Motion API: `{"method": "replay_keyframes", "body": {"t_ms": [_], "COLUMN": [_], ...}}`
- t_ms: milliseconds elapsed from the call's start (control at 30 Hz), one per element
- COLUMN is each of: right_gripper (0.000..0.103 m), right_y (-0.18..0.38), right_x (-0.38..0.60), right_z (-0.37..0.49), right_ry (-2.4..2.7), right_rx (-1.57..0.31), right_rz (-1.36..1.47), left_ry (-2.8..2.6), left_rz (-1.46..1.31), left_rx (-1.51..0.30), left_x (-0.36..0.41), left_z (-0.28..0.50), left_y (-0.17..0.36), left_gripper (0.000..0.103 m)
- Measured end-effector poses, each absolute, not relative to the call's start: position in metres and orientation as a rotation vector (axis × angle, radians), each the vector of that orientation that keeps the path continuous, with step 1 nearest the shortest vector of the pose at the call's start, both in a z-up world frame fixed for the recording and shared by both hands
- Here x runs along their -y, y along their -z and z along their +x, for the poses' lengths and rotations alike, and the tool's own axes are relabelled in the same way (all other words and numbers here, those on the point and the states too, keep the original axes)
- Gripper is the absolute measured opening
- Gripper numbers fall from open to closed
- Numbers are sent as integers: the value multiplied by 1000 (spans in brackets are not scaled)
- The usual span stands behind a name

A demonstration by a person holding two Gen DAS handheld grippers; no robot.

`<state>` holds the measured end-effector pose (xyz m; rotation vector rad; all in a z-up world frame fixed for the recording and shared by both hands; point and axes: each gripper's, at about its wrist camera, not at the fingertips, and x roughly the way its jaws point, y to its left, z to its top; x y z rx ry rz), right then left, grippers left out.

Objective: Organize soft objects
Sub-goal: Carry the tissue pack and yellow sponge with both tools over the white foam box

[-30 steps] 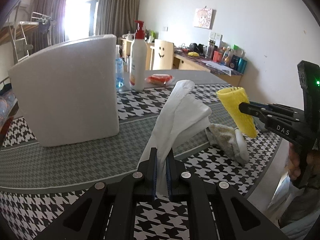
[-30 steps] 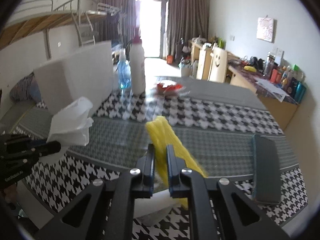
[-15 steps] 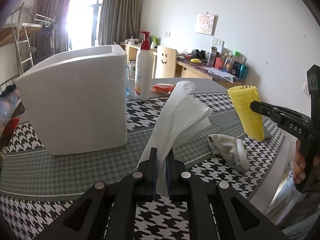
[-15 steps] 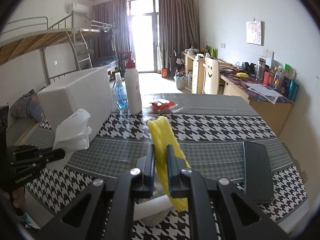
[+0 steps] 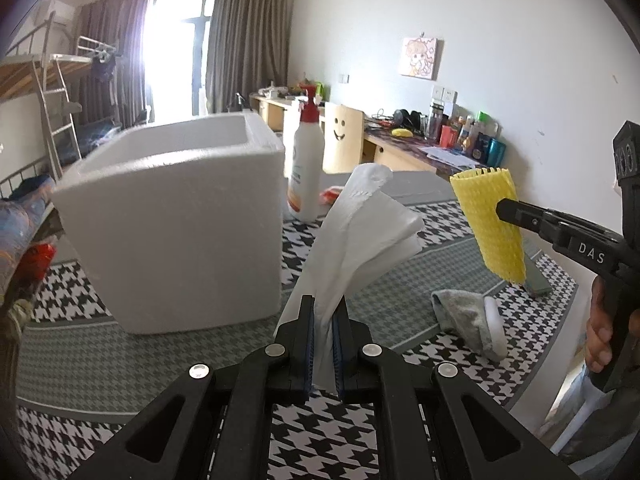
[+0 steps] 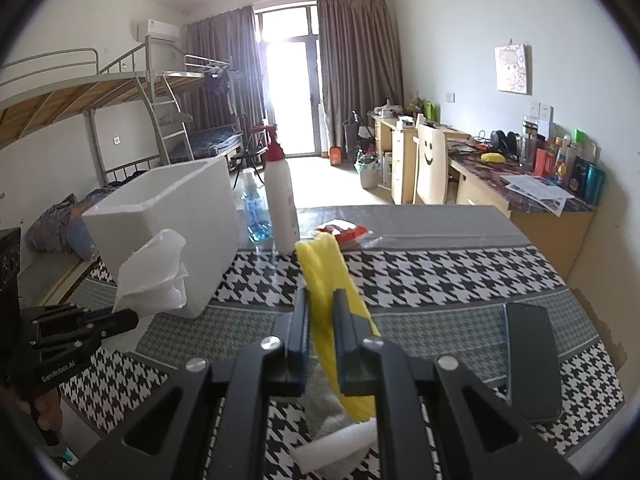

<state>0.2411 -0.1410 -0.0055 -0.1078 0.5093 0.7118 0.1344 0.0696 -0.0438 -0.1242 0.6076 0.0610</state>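
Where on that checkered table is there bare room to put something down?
Bare cloth lies between the white foam box and the dark phone. It is crowded around the white pump bottle and the grey rag.

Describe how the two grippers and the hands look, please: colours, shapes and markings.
Both grippers are matte black, with angular arms, triangular cut-outs and silver round bolts. The left gripper has blue pads; its side reads "GenRobot.AI" in white. The right gripper bears white letters "DAS" on its side. A bare hand grips the right handle. No cables or sleeves are clear.
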Motion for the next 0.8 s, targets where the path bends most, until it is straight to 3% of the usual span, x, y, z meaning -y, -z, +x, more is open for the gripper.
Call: {"method": "replay_keyframes", "body": {"t_ms": [800], "right_gripper": [14], "right_y": [-43], "right_x": [96], "right_z": [239], "right_ry": [-811], "right_rx": [-447], "right_rz": [-87], "left_ry": [-150], "left_rz": [-78], "left_rx": [-499], "left_x": [-97], "left_z": [132], "left_y": [-13], "left_gripper": [8]}}
